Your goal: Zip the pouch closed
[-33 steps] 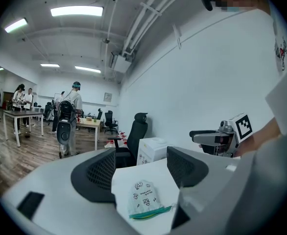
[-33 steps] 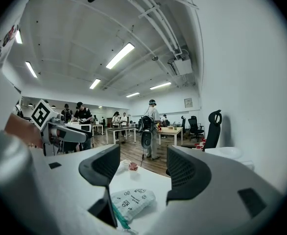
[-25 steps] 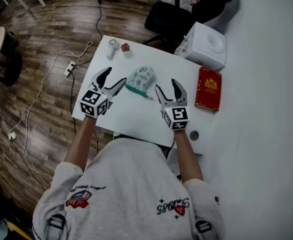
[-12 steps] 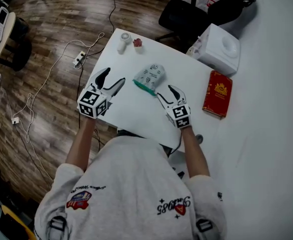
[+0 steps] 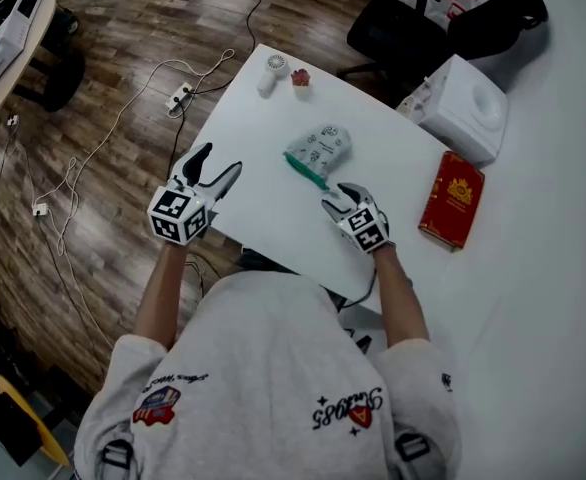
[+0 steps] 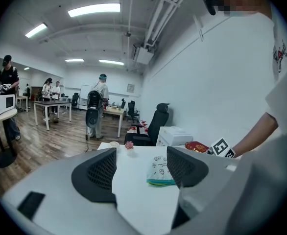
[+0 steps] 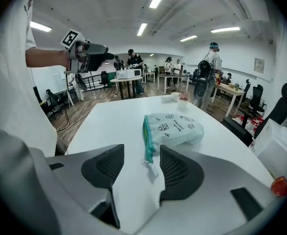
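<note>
White bench (image 5: 263, 203) seen from above, the person standing at its near edge with a tool in each hand. The pale mint fabric pouch with printed motifs and a green zip edge (image 5: 320, 148) lies flat near the middle of the bench, its zip edge turned towards the person. The right tool (image 5: 339, 198) points down at the bench just beside the near end of that edge. Its jaws, which have just been closing, stand partly apart. In the right gripper view the small white zip pull (image 7: 148, 165) lies on the bench between them, close to the right jaw, with neither pad pressing on it. The left tool (image 5: 220, 160) is held over the bench's left edge, well apart from the pouch, jaws wide with nothing between them; in the left gripper view the pouch appears beyond the gap. At the far corner stand a small white handheld fan (image 5: 273, 71) and a small pink flower ornament (image 5: 301, 78). To the right of the pouch lie a red hardback book with a gold emblem (image 5: 453, 200) and, beyond it, a white box-shaped appliance (image 5: 460, 108)
</note>
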A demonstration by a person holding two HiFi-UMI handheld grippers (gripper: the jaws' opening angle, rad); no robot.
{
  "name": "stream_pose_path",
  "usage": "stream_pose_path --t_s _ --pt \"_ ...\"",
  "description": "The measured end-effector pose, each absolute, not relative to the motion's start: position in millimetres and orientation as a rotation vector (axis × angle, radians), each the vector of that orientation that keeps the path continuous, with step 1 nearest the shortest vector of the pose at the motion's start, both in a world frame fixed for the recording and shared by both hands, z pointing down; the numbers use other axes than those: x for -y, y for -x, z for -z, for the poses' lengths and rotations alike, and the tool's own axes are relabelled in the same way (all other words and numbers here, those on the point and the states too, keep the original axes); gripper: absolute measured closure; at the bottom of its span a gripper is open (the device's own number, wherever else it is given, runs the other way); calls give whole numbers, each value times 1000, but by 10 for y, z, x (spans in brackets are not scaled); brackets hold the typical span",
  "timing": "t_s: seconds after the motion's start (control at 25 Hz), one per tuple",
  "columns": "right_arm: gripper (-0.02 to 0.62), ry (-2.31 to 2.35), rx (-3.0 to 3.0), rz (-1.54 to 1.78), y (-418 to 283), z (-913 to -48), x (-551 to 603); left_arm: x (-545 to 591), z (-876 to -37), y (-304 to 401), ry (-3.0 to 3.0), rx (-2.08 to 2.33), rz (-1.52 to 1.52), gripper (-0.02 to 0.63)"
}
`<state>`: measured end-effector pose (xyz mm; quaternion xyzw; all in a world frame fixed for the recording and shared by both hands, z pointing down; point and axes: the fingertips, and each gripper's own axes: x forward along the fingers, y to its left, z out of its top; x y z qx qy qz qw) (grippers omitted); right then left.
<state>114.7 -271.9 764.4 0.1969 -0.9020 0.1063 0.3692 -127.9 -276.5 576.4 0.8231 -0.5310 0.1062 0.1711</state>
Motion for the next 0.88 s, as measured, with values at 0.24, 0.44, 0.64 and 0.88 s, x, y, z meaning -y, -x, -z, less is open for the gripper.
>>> stream_pose_path --t_s 0.24,0.44,0.64,0.88 --pt "370 -350 2231 -215 -1148 -7996 2694 2555 -5875 1476 -2262 1568 -321 290" --pt "396 -291 2147 -207 -1184 -8246 2747 2422 -5942 1615 -2211 1602 -331 290" --pt "412 -272 2105 -239 -1236 -8438 2745 2346 -5969 1681 -2182 1625 -336 290" --pt "445 -261 2078 -237 -1193 -8514 2720 2281 -5999 1701 -2173 1625 -355 290"
